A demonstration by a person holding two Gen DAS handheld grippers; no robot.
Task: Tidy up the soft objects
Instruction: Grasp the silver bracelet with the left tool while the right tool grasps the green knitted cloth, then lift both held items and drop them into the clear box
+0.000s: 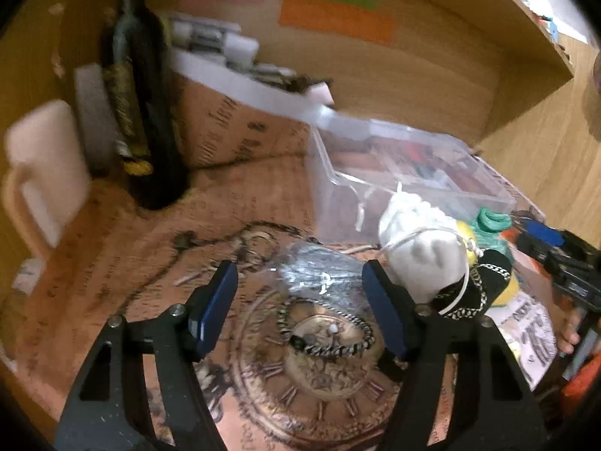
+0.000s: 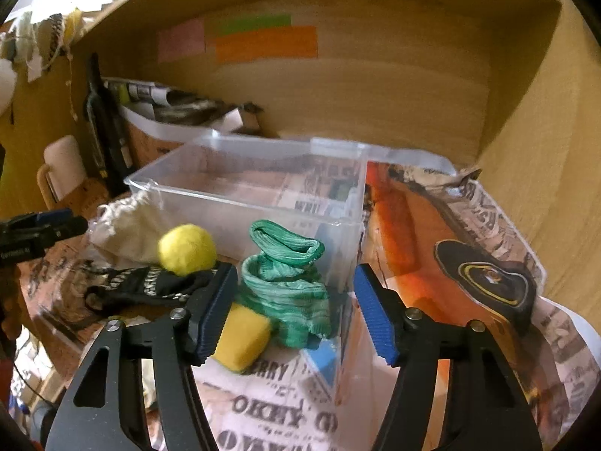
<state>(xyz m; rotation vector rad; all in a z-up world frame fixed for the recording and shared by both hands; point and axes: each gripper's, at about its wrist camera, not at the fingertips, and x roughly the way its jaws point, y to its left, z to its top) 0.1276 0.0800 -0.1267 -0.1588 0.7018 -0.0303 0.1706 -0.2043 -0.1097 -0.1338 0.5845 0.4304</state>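
A green rolled sock point(image 2: 287, 285) stands in front of a clear plastic bin point(image 2: 210, 180). My right gripper point(image 2: 296, 310) is open, its jaws on either side of the sock. A yellow sponge point(image 2: 244, 336), a yellow ball point(image 2: 187, 250), a black patterned sock point(image 2: 150, 285) and a white cloth bag point(image 2: 127, 225) lie left of it. My left gripper point(image 1: 300, 308) is open and empty over a clear plastic packet point(image 1: 319, 274) and a bracelet point(image 1: 326, 332). The white bag point(image 1: 420, 248) and black sock point(image 1: 477, 285) sit right of it.
A dark bottle point(image 1: 146, 112), a white mug point(image 1: 45, 165) and a cardboard box point(image 1: 233, 120) of clutter stand at the back left of the wooden shelf. Sticky notes point(image 2: 263, 41) are on the back wall. Printed paper covers the shelf floor.
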